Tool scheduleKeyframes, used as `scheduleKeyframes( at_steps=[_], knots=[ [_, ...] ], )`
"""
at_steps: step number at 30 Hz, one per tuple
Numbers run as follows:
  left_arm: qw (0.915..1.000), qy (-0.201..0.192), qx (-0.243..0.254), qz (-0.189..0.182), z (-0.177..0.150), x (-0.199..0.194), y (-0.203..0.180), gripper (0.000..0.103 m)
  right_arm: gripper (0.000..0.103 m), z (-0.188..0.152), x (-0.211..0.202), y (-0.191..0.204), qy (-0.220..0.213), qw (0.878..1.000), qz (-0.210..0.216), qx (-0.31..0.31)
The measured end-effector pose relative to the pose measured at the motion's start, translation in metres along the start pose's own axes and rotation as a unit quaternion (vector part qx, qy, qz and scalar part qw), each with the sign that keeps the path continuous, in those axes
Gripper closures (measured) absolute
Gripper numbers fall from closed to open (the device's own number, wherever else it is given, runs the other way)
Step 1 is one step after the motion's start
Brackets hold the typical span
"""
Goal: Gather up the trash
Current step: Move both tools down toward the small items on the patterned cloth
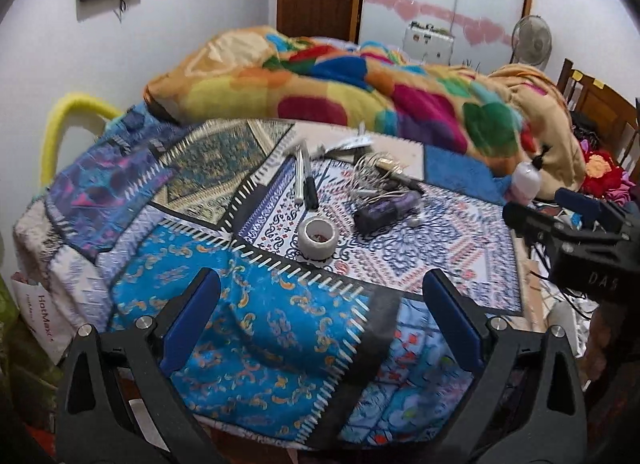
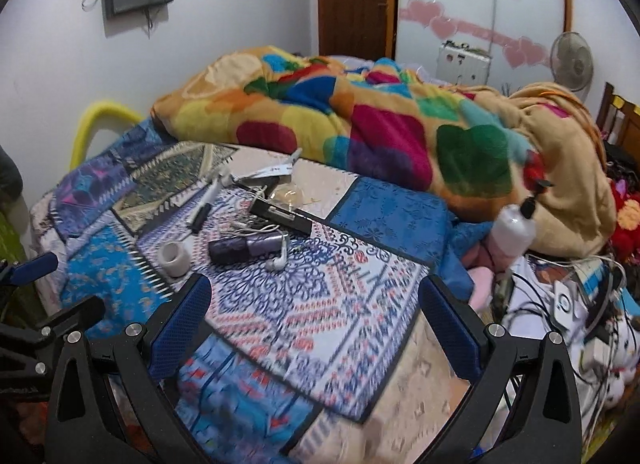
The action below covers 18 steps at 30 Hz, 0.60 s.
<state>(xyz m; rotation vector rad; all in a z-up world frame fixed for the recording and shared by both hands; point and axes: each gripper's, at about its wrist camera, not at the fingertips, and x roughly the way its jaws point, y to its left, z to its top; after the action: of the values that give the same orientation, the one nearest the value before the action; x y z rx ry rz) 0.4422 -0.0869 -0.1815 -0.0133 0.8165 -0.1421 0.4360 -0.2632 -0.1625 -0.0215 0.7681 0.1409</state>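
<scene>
While held above the near edge of the bed (image 1: 256,328), left gripper (image 1: 320,304) spread wide, nothing between its blue pads (image 1: 188,328). Right gripper (image 2: 316,312) likewise spread wide and empty, poised over the patterned bedspread (image 2: 320,304); also seen from the side at the right edge of the left wrist view.

Scattered on the bedspread, beyond both grippers:
- roll of tape (image 1: 317,239), standing on its flat side, nearest the left gripper, well apart from it
- dark purple tube (image 1: 384,212), lying flat just right of the tape, tangled with white earphones (image 2: 276,260) and their cord
- two pens (image 1: 304,179), side by side, farther back than the tape
- crumpled white wrapper (image 1: 352,142), at the far edge of the bedspread, near the blanket
- black flat strip (image 2: 280,217), lying diagonally behind the tube; what it is, cannot tell

Heaped across the back of the bed, a bright multicoloured blanket (image 1: 360,83). At its right end, a white pump bottle (image 2: 514,229), tilted. Further right, a mess of cables (image 2: 560,304).
</scene>
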Motion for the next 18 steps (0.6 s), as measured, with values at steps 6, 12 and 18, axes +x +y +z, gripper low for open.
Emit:
scheduleKeyframes(
  at_steps=[6,12,18],
  knots=[
    [0.9998,0.02,-0.008,-0.004,0.009,0.047,0.01,0.003,0.0,0.027,0.048,-0.012,0.027,0.999,0.021,-0.004],
    [0.999,0.038,-0.022,-0.011,0.014,0.084,0.017,0.016,0.017,0.045,0.101,-0.009,0.073,0.996,0.037,-0.044],
    [0.9981,0.045,-0.027,-0.031,0.016,0.102,0.016,0.029,0.018,0.049,0.129,0.004,0.102,0.989,0.076,-0.08]
  ],
)
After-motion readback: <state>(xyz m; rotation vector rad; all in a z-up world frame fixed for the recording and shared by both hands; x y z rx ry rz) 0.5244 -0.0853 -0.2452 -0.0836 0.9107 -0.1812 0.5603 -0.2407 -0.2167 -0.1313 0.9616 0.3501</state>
